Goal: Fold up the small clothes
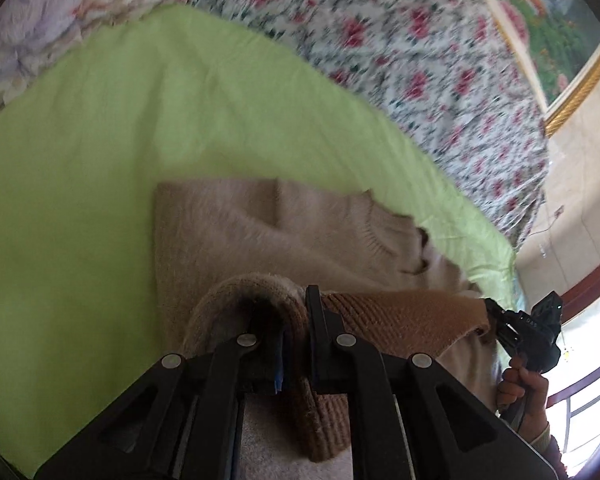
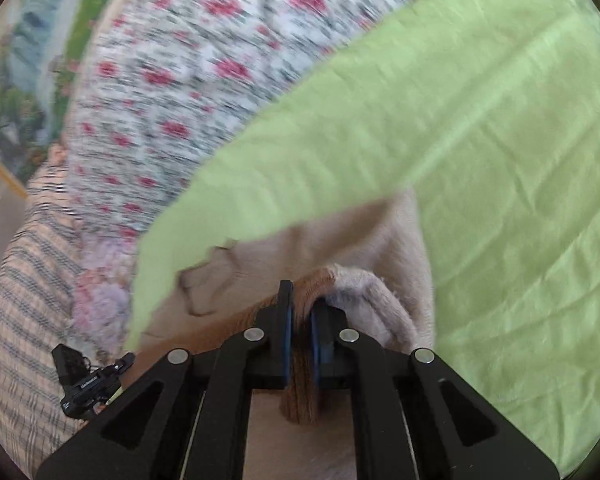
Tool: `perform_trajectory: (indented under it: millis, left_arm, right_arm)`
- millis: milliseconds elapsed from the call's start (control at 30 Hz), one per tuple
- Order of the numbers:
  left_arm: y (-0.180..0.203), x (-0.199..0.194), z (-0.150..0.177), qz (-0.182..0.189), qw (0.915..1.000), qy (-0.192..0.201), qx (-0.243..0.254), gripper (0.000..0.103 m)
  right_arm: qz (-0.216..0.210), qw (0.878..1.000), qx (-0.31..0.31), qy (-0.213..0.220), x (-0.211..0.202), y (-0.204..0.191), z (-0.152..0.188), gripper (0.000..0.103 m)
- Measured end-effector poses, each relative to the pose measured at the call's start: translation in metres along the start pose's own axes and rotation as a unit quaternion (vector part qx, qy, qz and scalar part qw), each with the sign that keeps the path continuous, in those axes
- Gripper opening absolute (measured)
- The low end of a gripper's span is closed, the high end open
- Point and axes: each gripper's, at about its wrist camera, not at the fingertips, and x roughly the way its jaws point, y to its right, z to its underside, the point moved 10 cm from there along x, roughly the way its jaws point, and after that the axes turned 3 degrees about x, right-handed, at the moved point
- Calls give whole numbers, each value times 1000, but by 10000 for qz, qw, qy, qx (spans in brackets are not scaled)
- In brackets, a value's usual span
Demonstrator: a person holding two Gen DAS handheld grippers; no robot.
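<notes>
Left gripper (image 1: 296,320) and right gripper (image 2: 300,312) each clamped on beige sweater's (image 1: 228,232) brown ribbed hem (image 1: 400,316), over green sheet (image 1: 140,120)

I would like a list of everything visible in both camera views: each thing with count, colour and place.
sweater: one, beige with a brown ribbed hem, on the green sheet, hem lifted
green sheet: one, light green, under the sweater
floral cover: one, white with red flowers, beyond the sheet
striped fabric: one, beige with dark stripes, beside the floral cover
framed picture: one, gold frame, at the wall
left gripper: one, black, shut on the hem
right gripper: one, black, shut on the hem
hand: one, holding the right gripper
</notes>
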Motion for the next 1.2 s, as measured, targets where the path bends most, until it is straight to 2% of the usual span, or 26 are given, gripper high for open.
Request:
perform_trajectory:
  millis: [33,67,100,167,233,300,333,367,433,467,533,600,633,667,733,800,833,900,967,1033,1200]
  left_arm:
    - [-1,1,4,27,10000,-35,-34,9]
    - [0,-3,7,95,9999,-4,-47,15]
    - [5,-11,12,172,9998,31,-13,20]
    - [18,-24,26,262,9994,27,210,36]
    - [41,-37,48,445,9977,-56,512,44]
    - [69,-39,72,636,9938,-242,884,49]
    - [84,-34,85,710,9906,-393,1099,49]
    - [99,-24,99,797,9866,-610,1287,49]
    - [114,-1,112,729,9805,-929,1573,49]
    - [117,12,113,521,9777,-1035,1753,49]
    - [119,29,105,404,9742,-1168,1888,48]
    - [112,39,88,434,9754,-1259,1755,40]
    - [107,43,77,462,9766,-1283,1666,27]
    - [101,46,65,455,9783,-1259,1578,19]
    - [79,51,34,205,9845,-1016,1413,19]
    - [55,56,8,-39,9902,-781,1156,20]
    - [38,58,-5,-250,9932,-635,947,19]
    - [19,61,-26,-135,9981,-440,419,18]
    - [5,56,-37,-87,9998,-164,-8,18]
    - [1,49,-37,-152,9998,1,-123,18]
    - [-1,11,-11,-242,9991,249,-254,27]
  right_arm:
    - [-13,10000,71,-16,-2,3,1,16]
    - [-61,9999,116,45,-8,3,0,23]
    - [-99,9998,122,152,-18,2,0,34]
    - [-201,9988,-120,426,-45,-7,3,44]
    - [-381,9966,-536,500,-60,-27,17,44]
    - [-765,9896,-1211,97,-61,-59,48,45]
    - [-822,9812,-1693,-426,-49,-78,76,45]
    - [-794,9748,-1958,-716,-41,-87,92,45]
    - [-726,9475,-2761,-1439,-13,-108,131,45]
    - [-618,9333,-3099,-1706,3,-114,143,45]
    - [-378,9210,-3320,-2004,27,-114,147,45]
    - [-160,9167,-3406,-2081,46,-108,133,39]
    - [-107,9207,-3359,-1982,52,-105,119,38]
    - [-5,9276,-3252,-1838,56,-100,102,37]
    - [562,9456,-2898,-1364,62,-75,56,37]
    - [1010,9570,-2556,-933,61,-52,24,37]
    - [981,9678,-2201,-720,57,-40,8,37]
    - [996,9825,-1556,-231,43,-19,-16,37]
    - [1009,9875,-1210,83,29,-12,-26,38]
    - [877,9899,-1079,265,14,-15,-22,39]
    - [543,9916,-1140,268,-11,-42,13,39]
